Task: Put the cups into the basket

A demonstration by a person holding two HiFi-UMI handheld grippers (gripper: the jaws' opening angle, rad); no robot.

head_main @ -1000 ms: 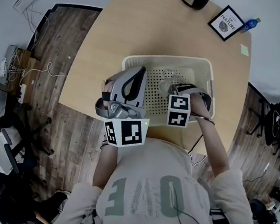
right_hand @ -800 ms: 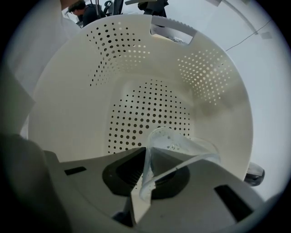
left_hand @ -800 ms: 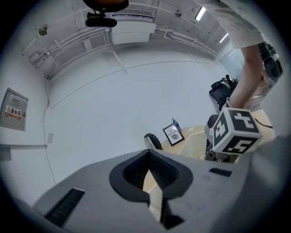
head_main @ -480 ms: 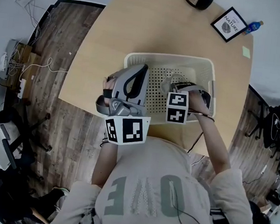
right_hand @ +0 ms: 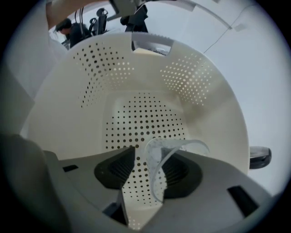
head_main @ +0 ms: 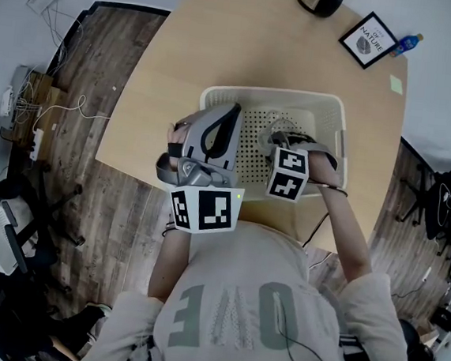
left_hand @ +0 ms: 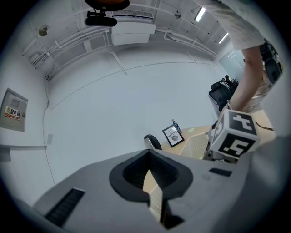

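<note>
The jaws of the right gripper (right_hand: 144,175) are opening, with a thin, clear plastic cup (right_hand: 157,154) between them. Its curved rim seems to lean against one jaw, though the view is poor there. The left gripper (left_hand: 154,186) has its jaws almost together, with nothing between them. The wide, pale wooden worktop (head_main: 223,41) carries a cream plastic basket (head_main: 265,95). It is rectangular, with walls and floor dotted with small holes. The cup is inside the basket.
</note>
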